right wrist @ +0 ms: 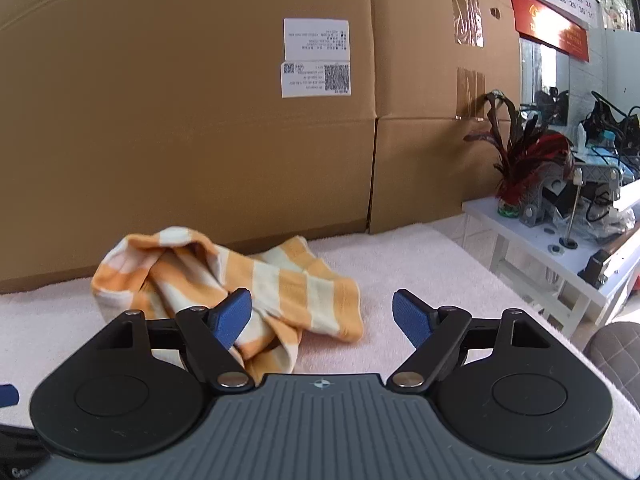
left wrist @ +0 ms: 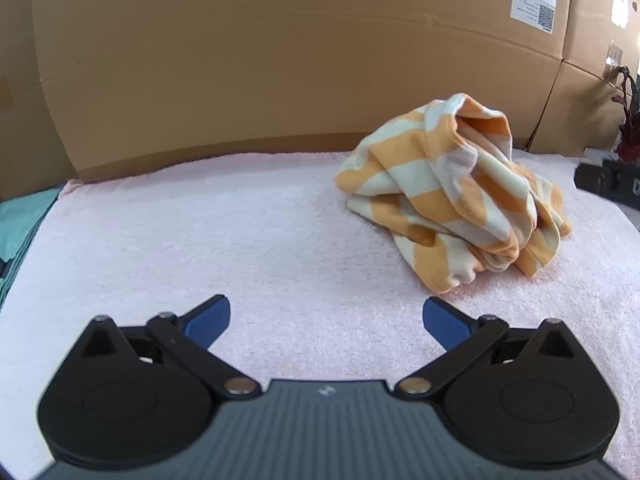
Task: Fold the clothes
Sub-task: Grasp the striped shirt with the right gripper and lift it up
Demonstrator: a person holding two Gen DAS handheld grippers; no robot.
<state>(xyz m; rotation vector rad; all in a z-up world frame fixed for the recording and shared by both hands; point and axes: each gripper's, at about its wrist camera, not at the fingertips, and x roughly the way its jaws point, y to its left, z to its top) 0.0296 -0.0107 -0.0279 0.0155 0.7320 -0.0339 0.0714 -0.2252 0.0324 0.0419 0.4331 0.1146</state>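
A crumpled orange-and-white striped garment [left wrist: 452, 196] lies in a heap on the pale pink towel [left wrist: 240, 232], right of centre in the left wrist view. My left gripper [left wrist: 326, 318] stands open near the towel's front, short of the heap and to its left, holding nothing. In the right wrist view the same garment [right wrist: 240, 284] lies low and left of centre. My right gripper [right wrist: 322, 316] is open just above the heap's near edge; its left blue pad [right wrist: 232, 318] overlaps the cloth in the view, and whether it touches is unclear.
Large cardboard boxes [left wrist: 280, 60] wall off the back of the towel. A teal cloth [left wrist: 20, 224] lies off the left edge. To the right stand a white low table [right wrist: 560, 248] with tools, a red-leaved plant [right wrist: 520, 160] and a dark device [left wrist: 612, 184].
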